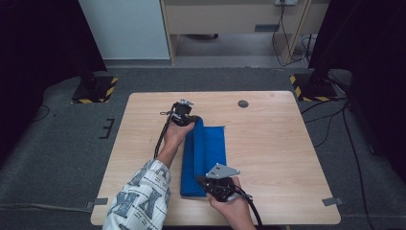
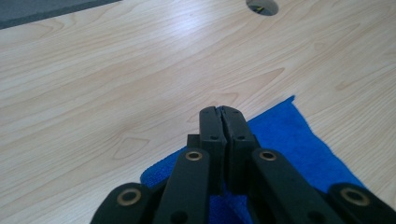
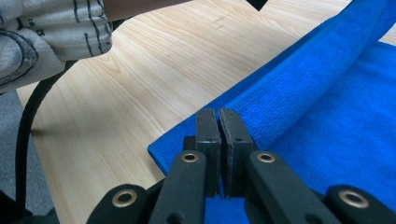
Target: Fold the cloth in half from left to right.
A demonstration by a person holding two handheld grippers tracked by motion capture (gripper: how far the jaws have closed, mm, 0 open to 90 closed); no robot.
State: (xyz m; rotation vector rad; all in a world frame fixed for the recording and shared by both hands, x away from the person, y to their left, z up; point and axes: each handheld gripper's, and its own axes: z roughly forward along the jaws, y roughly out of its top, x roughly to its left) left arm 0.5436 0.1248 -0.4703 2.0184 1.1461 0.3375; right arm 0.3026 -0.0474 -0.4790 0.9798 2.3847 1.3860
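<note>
A blue towel (image 1: 206, 153) lies lengthwise on the wooden table (image 1: 273, 153), its left side doubled over into a raised fold. My left gripper (image 1: 193, 119) is at the towel's far left corner, jaws pressed together with the cloth (image 2: 289, 135) bunched under the tips (image 2: 220, 112). At the near end, my right gripper (image 1: 202, 181) is also shut (image 3: 218, 114), and the lifted fold of towel (image 3: 327, 70) starts right at its tips and runs away toward the other hand.
A round cable hole (image 1: 243, 103) sits in the table's far side. A patterned sleeve (image 1: 143, 196) and a black cable (image 3: 28, 121) lie left of the towel. Bare wood extends to the right of the towel (image 1: 287, 143).
</note>
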